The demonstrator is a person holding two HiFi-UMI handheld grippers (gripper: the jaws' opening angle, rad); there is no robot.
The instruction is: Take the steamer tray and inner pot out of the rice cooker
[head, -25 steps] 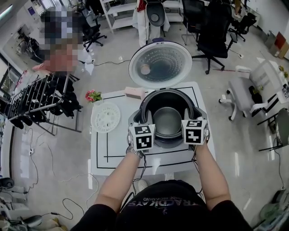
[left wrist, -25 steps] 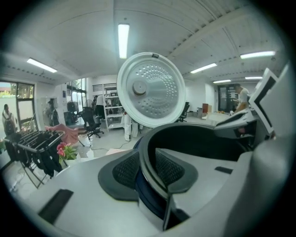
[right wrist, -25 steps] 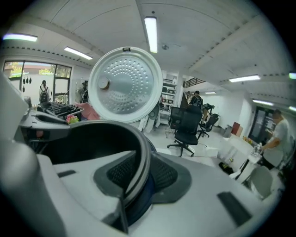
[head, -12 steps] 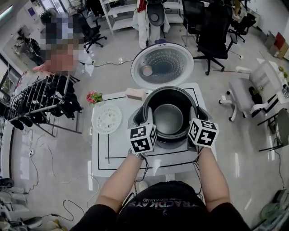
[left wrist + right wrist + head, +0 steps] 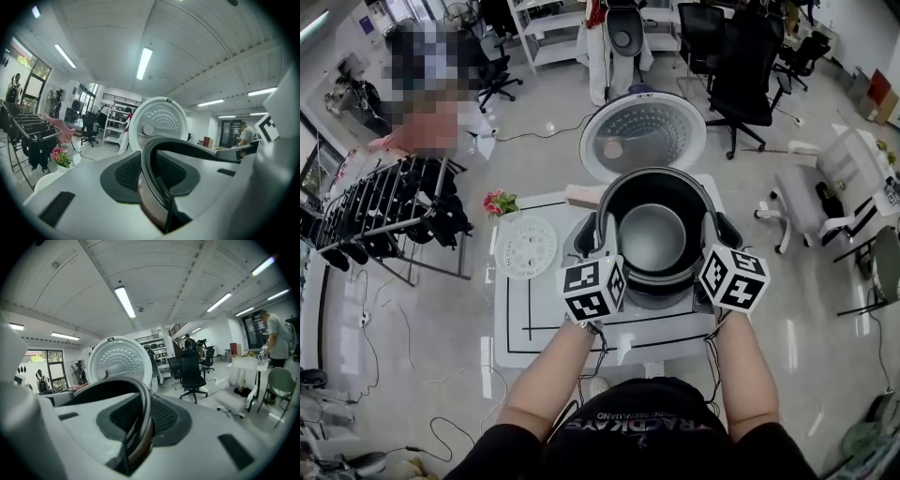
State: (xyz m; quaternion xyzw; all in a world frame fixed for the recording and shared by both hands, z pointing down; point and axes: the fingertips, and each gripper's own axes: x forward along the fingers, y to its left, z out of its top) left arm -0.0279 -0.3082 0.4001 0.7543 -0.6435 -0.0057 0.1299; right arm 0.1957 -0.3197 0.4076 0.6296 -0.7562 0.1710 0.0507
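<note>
The dark-rimmed metal inner pot hangs partly lifted above the rice cooker body, whose round lid stands open behind. My left gripper is shut on the pot's left rim, and my right gripper is shut on its right rim. Both sets of jaws have just been closing with the rim between them. The white perforated steamer tray lies flat on the table to the left of the cooker.
The white table carries pink flowers and a small pale box at its far edge. A drying rack stands on the left. Office chairs and shelves stand behind, and a white chair on the right.
Both grippers have risen with the pot, which now sits higher out of the cooker. The marker cubes have rolled outward.
</note>
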